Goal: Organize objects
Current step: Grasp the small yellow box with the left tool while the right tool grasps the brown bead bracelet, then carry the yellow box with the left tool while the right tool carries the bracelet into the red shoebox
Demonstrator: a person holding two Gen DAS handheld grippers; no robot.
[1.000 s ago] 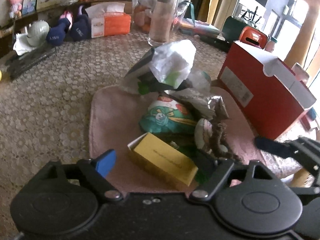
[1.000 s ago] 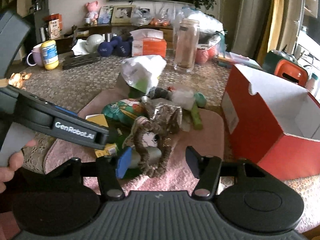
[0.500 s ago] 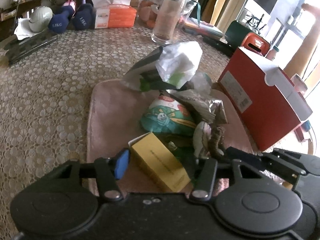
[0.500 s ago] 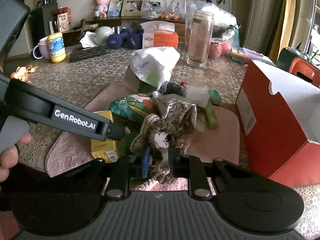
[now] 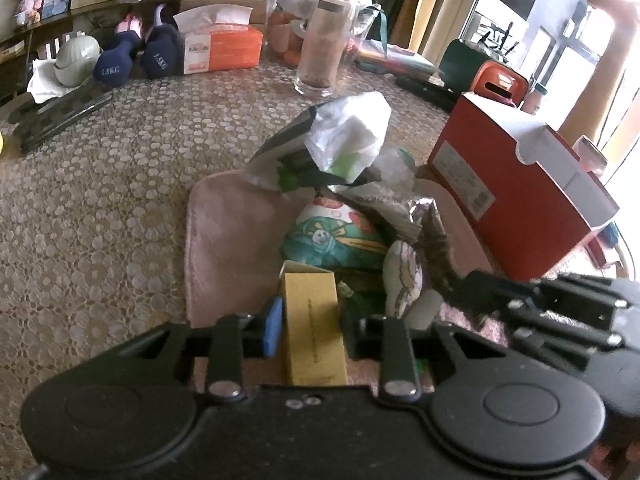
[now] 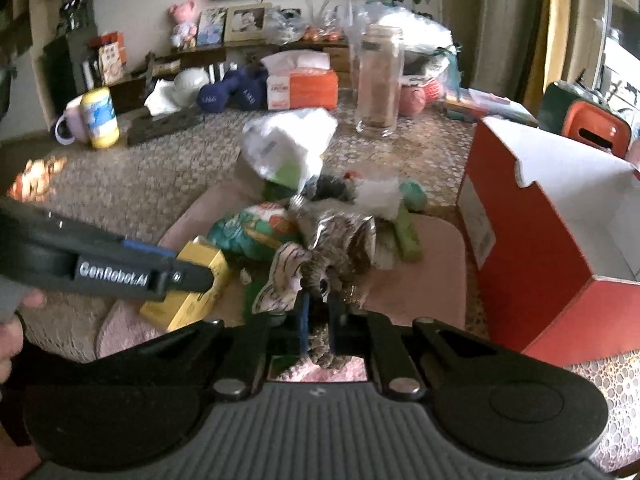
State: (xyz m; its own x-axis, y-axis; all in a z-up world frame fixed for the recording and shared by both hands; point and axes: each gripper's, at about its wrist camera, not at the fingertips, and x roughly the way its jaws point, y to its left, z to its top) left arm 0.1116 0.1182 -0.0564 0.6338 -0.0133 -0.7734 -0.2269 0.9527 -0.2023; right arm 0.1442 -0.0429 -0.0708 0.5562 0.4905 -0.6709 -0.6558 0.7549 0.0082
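A pile of small items lies on a pink mat [image 5: 228,240]. At its near edge is a yellow box [image 5: 312,312]. My left gripper [image 5: 312,330] is closing on it, and the blue pad and the black finger touch its two long sides. Beside it, a cloth doll [image 6: 288,276] with brown braided yarn sits against a silver foil bag [image 6: 344,236]. My right gripper [image 6: 319,320] is shut on the doll's braid. A green snack bag [image 5: 336,240] and a white plastic bag [image 5: 348,136] lie further back. An open red cardboard box [image 6: 532,248] stands right of the mat.
On the lace-covered table behind the pile are a tall glass jar [image 5: 324,56], an orange tissue box [image 5: 224,48], blue dumbbells [image 5: 132,56] and a yellow can [image 6: 98,120]. A person's hand [image 6: 12,320] holds the left gripper's handle.
Both grippers went from wide open to closed. The left one's fingers came in on the yellow box, which turned lengthwise between them. The right one's fingers closed on the doll's braid.
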